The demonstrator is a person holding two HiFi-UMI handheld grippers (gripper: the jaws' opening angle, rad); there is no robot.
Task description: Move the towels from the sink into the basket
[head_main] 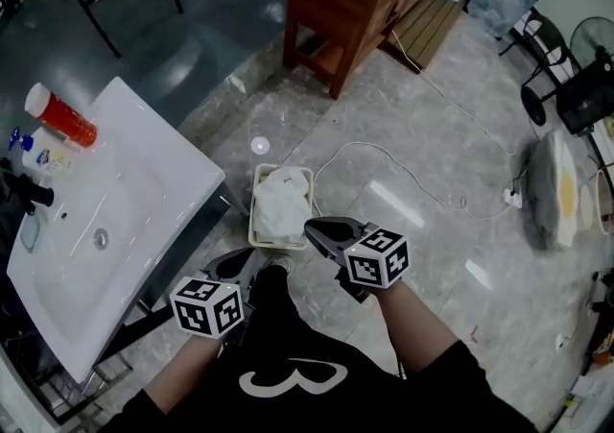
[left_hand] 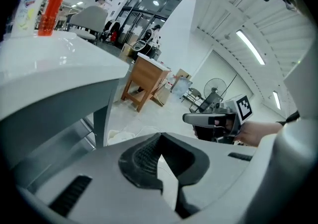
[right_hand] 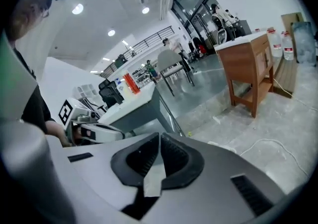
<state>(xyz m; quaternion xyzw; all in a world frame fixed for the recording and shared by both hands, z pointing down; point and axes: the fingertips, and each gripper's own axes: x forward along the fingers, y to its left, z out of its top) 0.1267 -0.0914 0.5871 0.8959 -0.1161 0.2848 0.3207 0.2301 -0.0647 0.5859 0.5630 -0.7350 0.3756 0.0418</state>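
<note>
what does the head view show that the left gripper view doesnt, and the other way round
Only the head view looks down into the sink, bare to its drain, and into the basket on the floor, where white towels lie.

Only the left gripper view shows the left gripper up close, jaws together with nothing between them, as well as the ceiling light strips.

Both show the red container on the sink's edge, the wooden cabinet and the right gripper.
</note>
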